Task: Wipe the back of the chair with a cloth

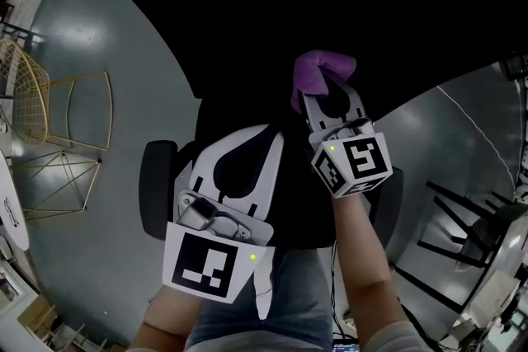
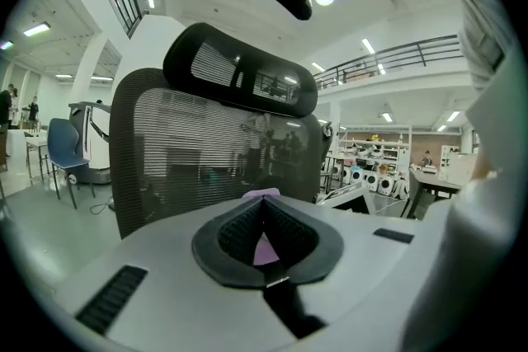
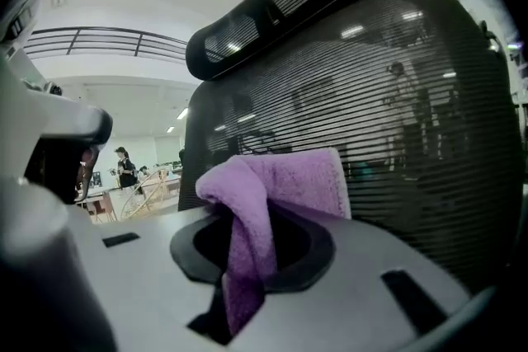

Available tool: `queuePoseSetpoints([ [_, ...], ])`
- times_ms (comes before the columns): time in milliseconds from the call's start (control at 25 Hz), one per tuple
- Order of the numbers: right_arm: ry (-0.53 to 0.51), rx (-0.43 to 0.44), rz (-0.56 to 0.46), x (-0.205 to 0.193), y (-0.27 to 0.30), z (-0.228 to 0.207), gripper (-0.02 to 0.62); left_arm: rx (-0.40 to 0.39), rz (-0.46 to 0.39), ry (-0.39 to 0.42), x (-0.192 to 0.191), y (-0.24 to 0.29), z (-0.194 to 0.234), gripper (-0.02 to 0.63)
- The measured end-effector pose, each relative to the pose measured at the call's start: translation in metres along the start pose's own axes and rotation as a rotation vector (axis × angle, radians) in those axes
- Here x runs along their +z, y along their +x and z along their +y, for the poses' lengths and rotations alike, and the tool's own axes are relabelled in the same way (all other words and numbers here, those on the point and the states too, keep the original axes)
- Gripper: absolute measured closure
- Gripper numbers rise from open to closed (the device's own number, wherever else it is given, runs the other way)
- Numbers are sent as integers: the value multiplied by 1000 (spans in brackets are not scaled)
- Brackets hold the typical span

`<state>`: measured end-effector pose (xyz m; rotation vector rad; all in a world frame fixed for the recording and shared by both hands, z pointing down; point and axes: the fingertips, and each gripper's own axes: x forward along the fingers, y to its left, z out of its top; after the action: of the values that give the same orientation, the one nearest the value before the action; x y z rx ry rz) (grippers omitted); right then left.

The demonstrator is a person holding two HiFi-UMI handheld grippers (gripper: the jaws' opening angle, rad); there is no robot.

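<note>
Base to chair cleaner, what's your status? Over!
Left tool shut, empty. Right tool shut on purple cloth. Cloth up close to mesh chair back, contact unclear. Nothing in the way.

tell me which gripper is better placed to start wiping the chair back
Right. The right gripper is shut on the purple cloth, right in front of the mesh chair back. The left gripper is shut and holds nothing.
</note>
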<state>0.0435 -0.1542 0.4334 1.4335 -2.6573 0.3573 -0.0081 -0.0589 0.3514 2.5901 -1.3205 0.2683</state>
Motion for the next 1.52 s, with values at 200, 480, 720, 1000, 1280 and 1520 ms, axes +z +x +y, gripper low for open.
queuePoseSetpoints([
  [200, 5, -22, 1, -2, -15, -18, 529, -25, 5, 8, 1, 10, -17, 597],
  [480, 32, -78, 2, -6, -42, -54, 529, -52, 5, 17, 3, 24, -40, 597],
  [720, 43, -111, 6, -10, -59, -75, 529, -79, 11, 24, 3, 34, -57, 597],
  [1000, 57, -147, 11, -15, -77, -96, 528, -108, 14, 31, 3, 43, -72, 597],
  [1280, 69, -184, 12, -17, -95, -112, 529, -129, 14, 32, 4, 46, -84, 597],
  [1520, 76, -191, -5, -18, -99, -115, 529, -133, 19, 23, 1, 48, -88, 597],
])
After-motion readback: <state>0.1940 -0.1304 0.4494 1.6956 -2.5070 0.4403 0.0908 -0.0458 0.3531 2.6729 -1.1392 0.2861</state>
